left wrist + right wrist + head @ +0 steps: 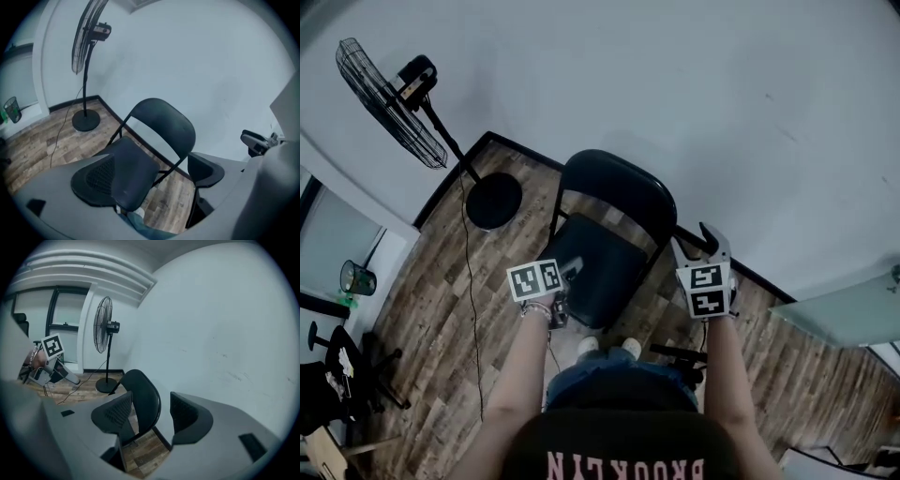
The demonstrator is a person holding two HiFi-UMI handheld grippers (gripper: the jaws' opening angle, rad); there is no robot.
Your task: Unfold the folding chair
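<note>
Against the far wall (pixel 722 112), in a corner of the wood-plank floor (pixel 441 309), the folding chair (pixel 614 202) stands on its own legs. Its seat (pixel 598 267) is swung down and its backrest is upright, turned toward the wall. On that evidence the unfolding looks complete or very nearly so. Whether the seat is pressed fully flat cannot be confirmed.

The left gripper (pixel 150 176) hangs above the near left part of the seat with its jaws wide apart and nothing between the pads (the chair shows beyond the gap, not within it). The right gripper (pixel 150 416) is held to the right of the backrest, near the wall, with its jaws about half apart and likewise empty. Neither touches the chair. In my judgement both are kept up and clear because the chair now bears itself and needs no steadying. The person's shoes (pixel 609 347) stand just at the seat's near edge.

A pedestal fan (pixel 389 103) stands to the left, its round base (pixel 492 202) on the floor beside the chair but apart from it. Its cord (pixel 471 291) trails toward the near side, clear of the chair legs.

One container is noted: a small green basket (pixel 356 278) at the far left edge. Its contents are too small to make out.
</note>
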